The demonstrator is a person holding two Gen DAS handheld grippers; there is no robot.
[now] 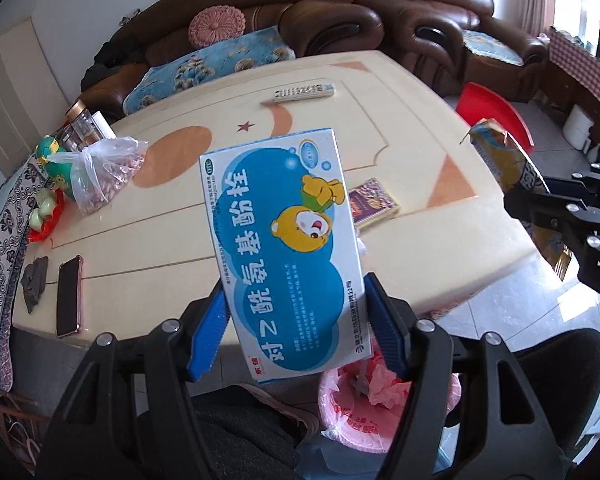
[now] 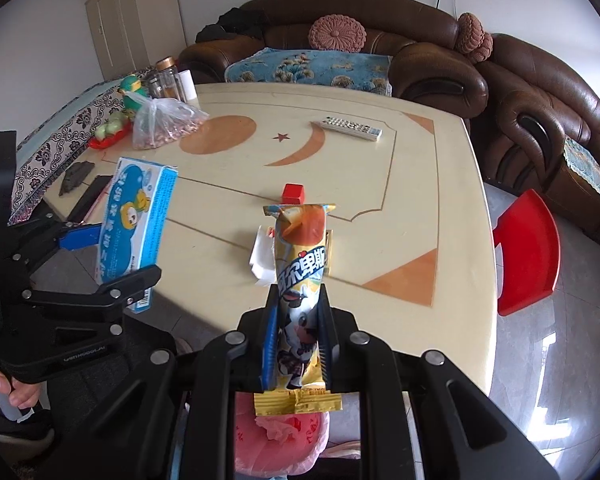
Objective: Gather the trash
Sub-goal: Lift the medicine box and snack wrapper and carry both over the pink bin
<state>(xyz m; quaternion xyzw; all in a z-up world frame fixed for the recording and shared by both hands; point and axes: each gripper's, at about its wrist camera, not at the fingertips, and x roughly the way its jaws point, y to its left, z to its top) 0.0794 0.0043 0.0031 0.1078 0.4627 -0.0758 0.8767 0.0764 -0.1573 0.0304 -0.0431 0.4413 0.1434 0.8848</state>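
Table (image 2: 420,208) bears a red block (image 2: 292,194), hidden leftward.

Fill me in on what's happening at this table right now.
A person is clearing trash with a pair of handheld tongs in each hand. The left tongs are clamped on a blue-and-white medicine box, held up over the table's near edge. The right tongs are shut on a yellow snack wrapper. Both items are above a pink-lined trash bin on the floor just below. A remote control, a phone and a bag of nuts remain on the table.
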